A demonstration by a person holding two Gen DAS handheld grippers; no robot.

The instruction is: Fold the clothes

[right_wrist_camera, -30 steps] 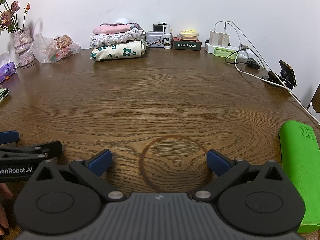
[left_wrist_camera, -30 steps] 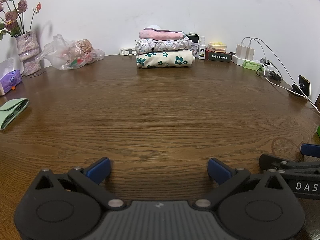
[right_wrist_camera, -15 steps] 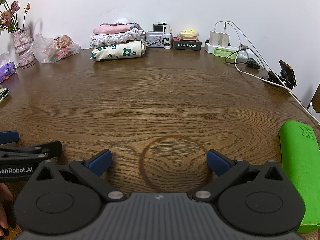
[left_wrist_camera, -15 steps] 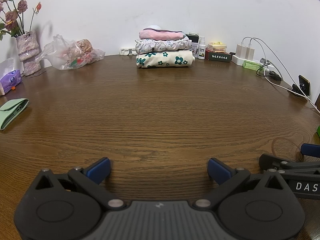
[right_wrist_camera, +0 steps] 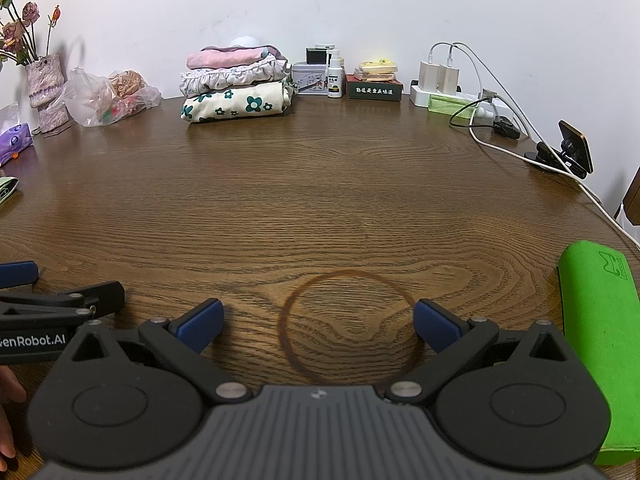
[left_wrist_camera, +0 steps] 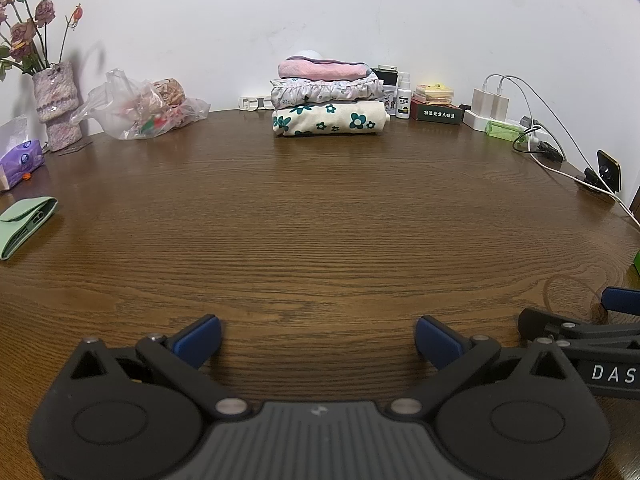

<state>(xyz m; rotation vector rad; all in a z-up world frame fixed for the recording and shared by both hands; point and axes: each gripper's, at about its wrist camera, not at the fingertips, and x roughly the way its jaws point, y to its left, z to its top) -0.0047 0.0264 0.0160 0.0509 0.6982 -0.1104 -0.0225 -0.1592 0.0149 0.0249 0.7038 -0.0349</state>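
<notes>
- The left claw is spread wide with nothing between its blue pads — only bare wood under it.
- The right claw is equally wide and empty, low over a dark ring stain on the bench.
- Each claw shows at the edge of the other's view, just beside it and cut off by the frame: the lettering on the right one reads only "DAS", on the left one "enRobot.AI".
- Part of a hand shows at the lower left edge of the right view; most of it is out of frame.
- A green case lies just right of the right claw, its near end hidden behind the claw body.
- The clothes sit folded in a stack of three at the far edge by the wall, well apart from both claws: flowered cream piece at the bottom, ruffled one in the middle, pink on top. A pale round thing behind the stack is mostly hidden.
- Beside the stack stand a small bottle and a dark box; their labels are too small to read.
- Further out — chargers with trailing cables on the right, a plastic bag and a vase of dried roses on the left; the bag's contents are hard to make out.
- Nothing differs from half a second ago: both claws and the stack lie as before.
</notes>
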